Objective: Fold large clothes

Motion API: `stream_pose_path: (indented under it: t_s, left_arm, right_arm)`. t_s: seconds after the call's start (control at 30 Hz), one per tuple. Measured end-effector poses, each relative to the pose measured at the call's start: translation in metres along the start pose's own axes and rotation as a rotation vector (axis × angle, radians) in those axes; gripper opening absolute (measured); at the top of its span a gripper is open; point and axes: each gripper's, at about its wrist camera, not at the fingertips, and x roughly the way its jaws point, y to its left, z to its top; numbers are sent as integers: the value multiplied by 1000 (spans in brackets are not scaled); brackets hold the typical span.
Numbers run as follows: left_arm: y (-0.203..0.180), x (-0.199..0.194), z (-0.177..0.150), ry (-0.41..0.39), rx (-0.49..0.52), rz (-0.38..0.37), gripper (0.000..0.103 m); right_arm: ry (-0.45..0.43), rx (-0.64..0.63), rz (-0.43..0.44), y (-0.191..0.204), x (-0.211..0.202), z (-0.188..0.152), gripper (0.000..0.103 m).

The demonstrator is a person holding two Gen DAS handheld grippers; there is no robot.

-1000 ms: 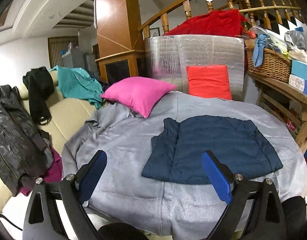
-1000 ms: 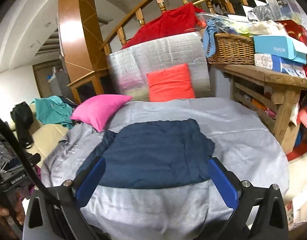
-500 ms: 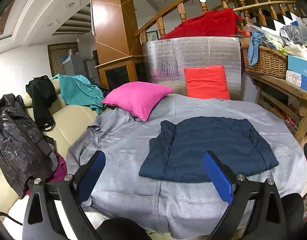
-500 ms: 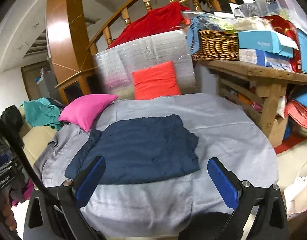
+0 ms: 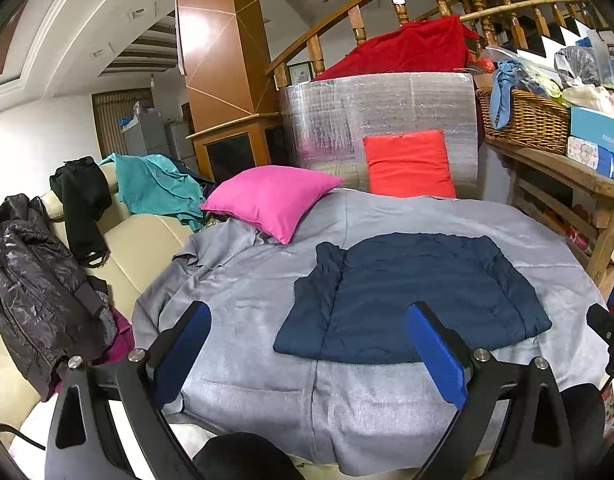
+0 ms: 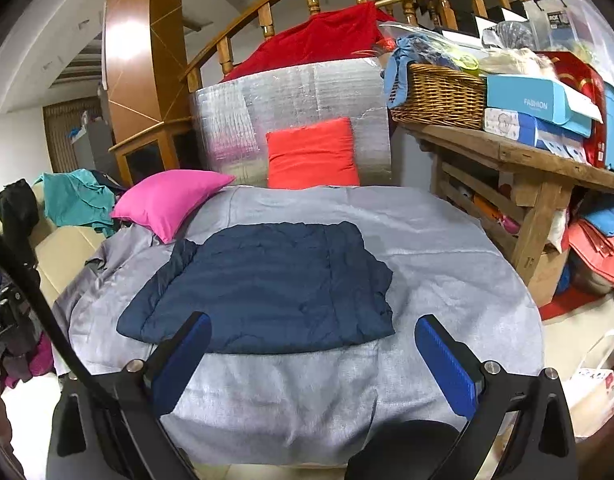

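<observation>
Basically done, judging by the left wrist view: navy garment (image 5: pixel 411 296) lies folded into a compact rectangle, mid-table on the grey cloth (image 5: pixel 243 280), pink pillow (image 5: pixel 271 200) beyond it far-left. Left gripper (image 5: pixel 311 356) is spread wide, empty, held back near the table's edge. Right wrist view: same bundle (image 6: pixel 263 288), right gripper (image 6: pixel 313 360) also released, grasping nothing. Left to do: maybe tidy the loose left flap.

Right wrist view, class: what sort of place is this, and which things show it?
Most likely a lived-in home, around a living room below a staircase: a wooden banister curves overhead, a pink cushion lies on the grey-covered table, and clothes drape a cream sofa.
</observation>
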Motion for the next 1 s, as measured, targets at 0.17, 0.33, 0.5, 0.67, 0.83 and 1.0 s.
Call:
stream_pose_path:
  t_s: [0.17,0.33,0.5,0.67,0.83,1.0]
  left_arm:
    - [4,0,-1,7,-13,3,98]
    - [8,3,-2,14,-23,8,98]
    - [12,4,-4,22,-31,10,98]
    - [17,5,-6,24,-35,14,98]
    - [22,6,-7,27,-44,14,98]
    - [27,6,-8,28,-52,15,98]
  right_arm:
    - [0,-8,8,6,-1,-1,103]
    - [7,-10,15,12,0,-2,103]
    - [21,-14,29,15,3,-3,103]
    - [26,-26,40,22,3,-3,103]
    - [26,-30,42,28,2,-4,103]
    - [30,-25,50,33,2,-5,103]
